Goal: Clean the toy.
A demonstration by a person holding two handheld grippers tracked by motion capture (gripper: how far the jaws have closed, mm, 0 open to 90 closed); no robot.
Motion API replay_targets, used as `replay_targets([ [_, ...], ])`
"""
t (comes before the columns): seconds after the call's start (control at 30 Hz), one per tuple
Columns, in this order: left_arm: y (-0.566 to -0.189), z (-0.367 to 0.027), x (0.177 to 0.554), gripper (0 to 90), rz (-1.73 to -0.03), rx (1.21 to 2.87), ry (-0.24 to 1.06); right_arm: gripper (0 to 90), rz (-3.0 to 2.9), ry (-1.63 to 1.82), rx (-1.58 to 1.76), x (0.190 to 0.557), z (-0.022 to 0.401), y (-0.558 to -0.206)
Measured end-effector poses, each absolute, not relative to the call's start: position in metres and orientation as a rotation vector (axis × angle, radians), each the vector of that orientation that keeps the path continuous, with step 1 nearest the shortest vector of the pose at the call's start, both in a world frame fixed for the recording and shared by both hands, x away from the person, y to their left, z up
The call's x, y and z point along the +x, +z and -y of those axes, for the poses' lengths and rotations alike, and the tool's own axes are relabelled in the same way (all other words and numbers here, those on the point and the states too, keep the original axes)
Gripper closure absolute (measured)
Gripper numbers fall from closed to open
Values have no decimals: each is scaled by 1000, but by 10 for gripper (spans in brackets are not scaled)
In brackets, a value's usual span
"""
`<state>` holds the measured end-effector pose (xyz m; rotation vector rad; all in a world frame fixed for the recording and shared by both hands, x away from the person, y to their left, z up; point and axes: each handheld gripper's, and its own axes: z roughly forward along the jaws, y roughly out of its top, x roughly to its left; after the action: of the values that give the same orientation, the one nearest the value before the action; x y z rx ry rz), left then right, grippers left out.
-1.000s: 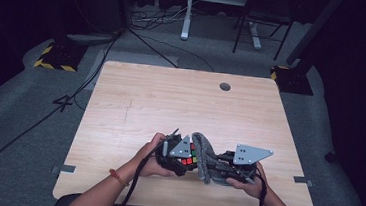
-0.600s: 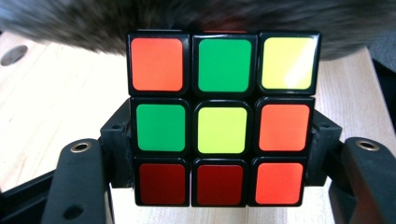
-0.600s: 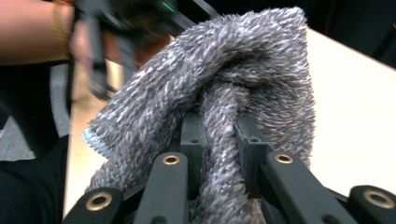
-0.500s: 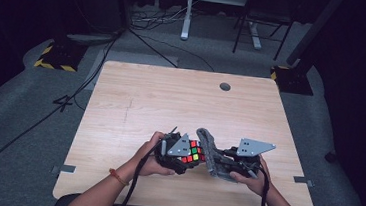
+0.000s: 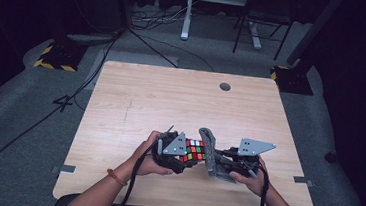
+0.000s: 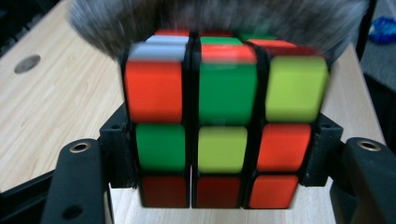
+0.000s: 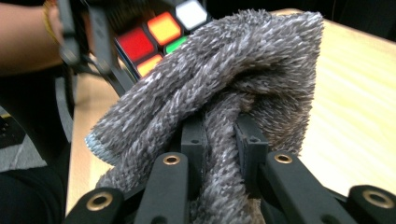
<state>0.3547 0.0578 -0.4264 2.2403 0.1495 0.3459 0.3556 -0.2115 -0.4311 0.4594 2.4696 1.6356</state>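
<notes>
1. Near the table's (image 5: 135, 104) near edge, at centre: cube (image 5: 193, 151) clamped in the left gripper (image 5: 182, 159), jaws closed on its two sides, lifted off the wood.
2. Just right of it: cloth (image 5: 211, 155) pinched in the right gripper (image 5: 218, 162), jaws closed on a bunched fold, pile standing up against the cube's right face.
3. Judged as cleaning well under way: cloth touching or all but touching the far-right side of the cube; other faces showing nothing to tell wiped from unwiped.
4. Likely left: more rubbing, turning the cube to fresh faces, then setting both down.
5. Cube (image 6: 224, 126): hard glossy plastic, square coloured tiles in red, orange, green, yellow and white, set in a black grid; flat faces, crisp edges; blurred in the left gripper view.
6. Cloth (image 7: 243, 74): grey, shaggy, thick microfibre-like pile, soft and floppy, folded over itself into a rounded hump above the jaws.
7. Table: pale wood grain, smooth, matt, with a small round grommet (image 5: 225, 86) at the far side.
8. Grippers: matt black, rigid, brass-ringed screw holes along the arms.
</notes>
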Motion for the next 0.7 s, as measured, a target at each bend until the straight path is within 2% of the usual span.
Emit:
replay_targets([
  [0.17,-432,-50,353,326,-139,2301,375,771,-2476,1555,397,348,204,-426],
  [0.43,-426,-55,356,329,-164,2221,323,768,-2460,1600,440,350,206,-426],
  [0.7,-419,-63,358,330,-177,2168,309,768,-2580,1512,475,356,199,-444],
])
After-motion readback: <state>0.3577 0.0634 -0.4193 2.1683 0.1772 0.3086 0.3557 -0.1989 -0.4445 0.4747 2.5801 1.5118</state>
